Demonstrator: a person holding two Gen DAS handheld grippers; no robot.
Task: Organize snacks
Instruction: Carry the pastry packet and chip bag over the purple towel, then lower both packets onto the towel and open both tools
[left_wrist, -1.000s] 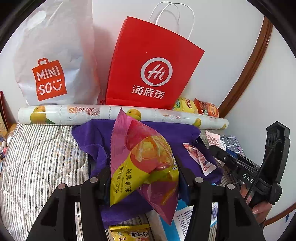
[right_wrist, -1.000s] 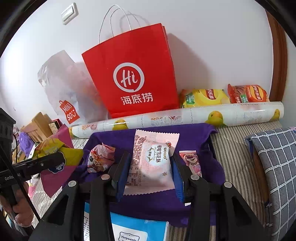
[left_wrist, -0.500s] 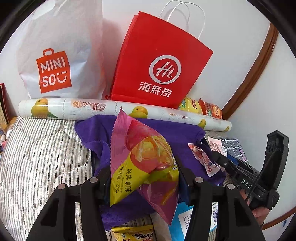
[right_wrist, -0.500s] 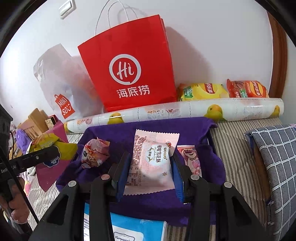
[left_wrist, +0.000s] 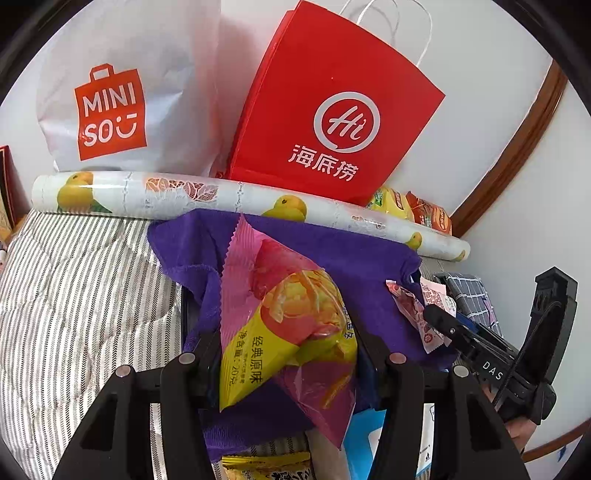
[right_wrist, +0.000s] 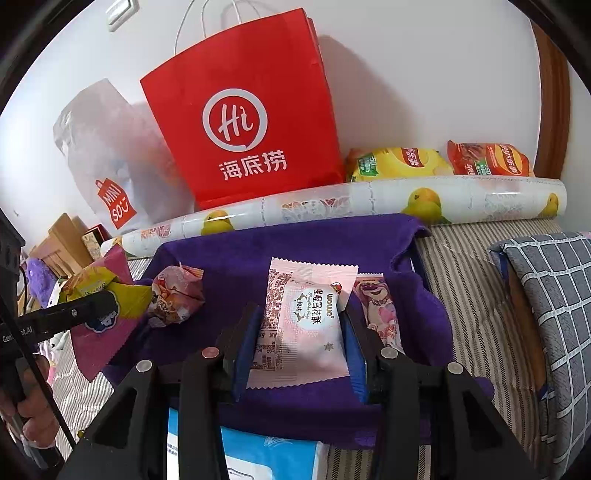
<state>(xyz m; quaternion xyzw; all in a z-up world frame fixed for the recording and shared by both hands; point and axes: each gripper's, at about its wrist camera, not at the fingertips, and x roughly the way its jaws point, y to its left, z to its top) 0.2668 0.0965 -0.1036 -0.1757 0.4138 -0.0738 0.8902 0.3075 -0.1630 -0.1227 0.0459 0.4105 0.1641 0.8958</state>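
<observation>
Left wrist view: left gripper (left_wrist: 288, 354) clamps a chip bag (left_wrist: 284, 325); right gripper (right_wrist: 299, 343) clamps a pink pastry pack (right_wrist: 301, 325). Both carried; next, probably drop them in the red bag (left_wrist: 332, 122) at 12 o'clock.

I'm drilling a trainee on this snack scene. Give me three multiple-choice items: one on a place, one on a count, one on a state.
1. Where does the red paper bag stand?
A. behind the patterned roll
B. on the purple cloth
C. on the checked cushion

2. How many chip bags lie right of the red bag?
A. one
B. two
C. four

3. What does the right gripper hold?
A. nothing
B. a pink-white packet
C. a bottle

Key: 1 A, the roll lies before it. 2 B, one yellow, one orange. 3 B, packet sits clamped between its jaws.
</observation>
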